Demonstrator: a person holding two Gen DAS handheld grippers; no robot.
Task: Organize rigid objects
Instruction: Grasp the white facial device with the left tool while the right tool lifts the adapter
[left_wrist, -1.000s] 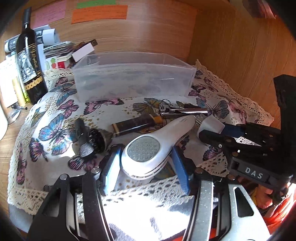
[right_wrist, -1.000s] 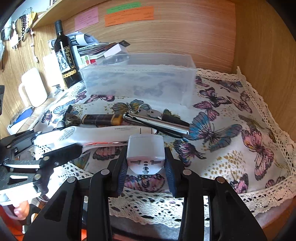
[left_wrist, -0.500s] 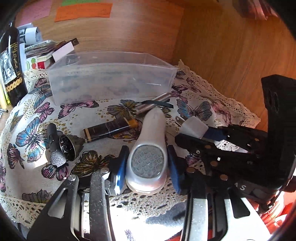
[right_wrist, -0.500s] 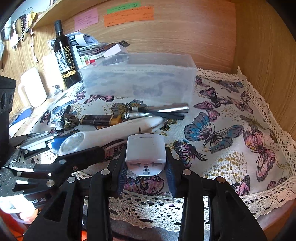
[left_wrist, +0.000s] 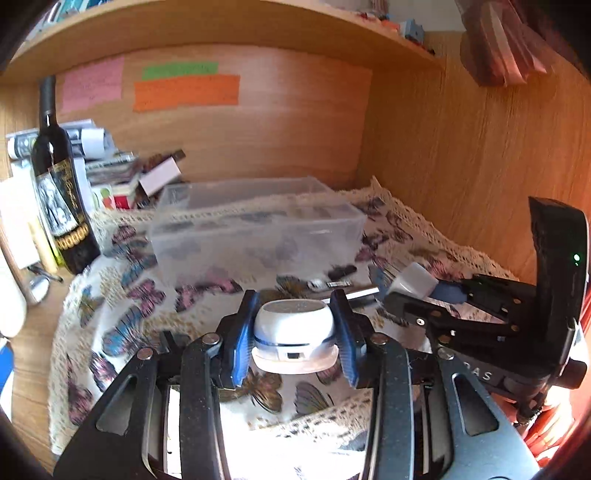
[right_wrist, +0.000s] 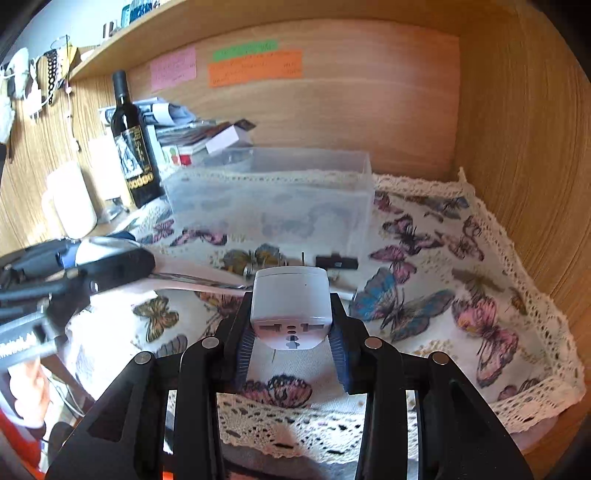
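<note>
Now both jaws are loaded: left gripper (left_wrist: 293, 334) clamps the white handheld device (left_wrist: 293, 328), right gripper (right_wrist: 291, 332) the white plug adapter (right_wrist: 290, 306). Clear plastic bin (right_wrist: 269, 206) looks empty; small items remain on the butterfly cloth (right_wrist: 461, 295).

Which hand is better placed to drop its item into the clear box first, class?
Probably the right. The right gripper holds a compact white plug adapter facing the clear box. The left gripper holds a longer white device.
</note>
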